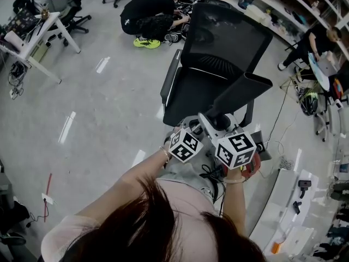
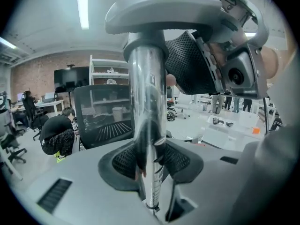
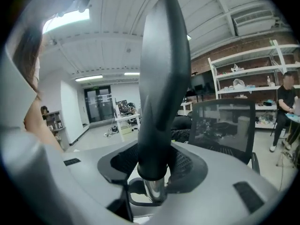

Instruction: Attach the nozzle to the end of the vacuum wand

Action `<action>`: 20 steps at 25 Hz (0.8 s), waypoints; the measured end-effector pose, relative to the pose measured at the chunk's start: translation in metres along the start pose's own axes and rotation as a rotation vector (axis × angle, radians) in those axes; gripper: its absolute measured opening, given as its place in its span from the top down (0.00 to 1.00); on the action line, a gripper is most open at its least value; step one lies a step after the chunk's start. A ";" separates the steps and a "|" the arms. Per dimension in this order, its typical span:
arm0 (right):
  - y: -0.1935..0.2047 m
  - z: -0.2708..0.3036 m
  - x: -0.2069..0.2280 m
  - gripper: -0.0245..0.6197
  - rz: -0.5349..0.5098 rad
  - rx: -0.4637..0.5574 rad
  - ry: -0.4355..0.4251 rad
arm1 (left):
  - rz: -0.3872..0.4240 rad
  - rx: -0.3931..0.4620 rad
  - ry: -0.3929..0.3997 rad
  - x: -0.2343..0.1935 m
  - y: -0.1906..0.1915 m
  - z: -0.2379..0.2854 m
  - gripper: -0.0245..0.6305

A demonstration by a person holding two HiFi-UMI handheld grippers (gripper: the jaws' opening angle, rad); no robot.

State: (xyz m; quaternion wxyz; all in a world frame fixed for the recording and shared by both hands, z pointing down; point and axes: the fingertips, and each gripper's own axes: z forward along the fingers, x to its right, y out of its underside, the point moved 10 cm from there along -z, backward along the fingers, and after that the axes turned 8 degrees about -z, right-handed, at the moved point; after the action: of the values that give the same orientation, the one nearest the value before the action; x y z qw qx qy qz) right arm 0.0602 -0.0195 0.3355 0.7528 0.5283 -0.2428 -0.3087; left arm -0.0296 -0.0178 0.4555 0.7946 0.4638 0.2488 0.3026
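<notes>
Left gripper view: left gripper clamped on the shiny vacuum wand, upright between its pads | Right gripper view: right gripper closed round the black nozzle, its base over the wand's silver end | Head view: both grippers close together before the office chair; marker cubes show black-and-white square patterns.

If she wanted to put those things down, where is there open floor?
The grey floor left of the office chair, between it and the white desk, is bare. Right of the chair it is crowded: cables and white tables.
</notes>
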 end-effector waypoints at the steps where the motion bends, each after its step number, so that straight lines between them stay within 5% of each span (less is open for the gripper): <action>1: 0.002 0.000 -0.002 0.69 -0.013 0.003 0.006 | -0.001 0.000 -0.001 0.000 0.001 0.000 0.74; 20: 0.010 -0.011 -0.019 0.69 0.034 0.050 0.026 | -0.016 0.009 -0.033 -0.006 0.004 -0.016 0.74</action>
State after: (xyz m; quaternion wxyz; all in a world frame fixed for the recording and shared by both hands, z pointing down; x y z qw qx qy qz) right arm 0.0567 0.0033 0.3405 0.7474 0.5469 -0.2495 -0.2830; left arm -0.0453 -0.0113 0.4526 0.7991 0.4701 0.2406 0.2872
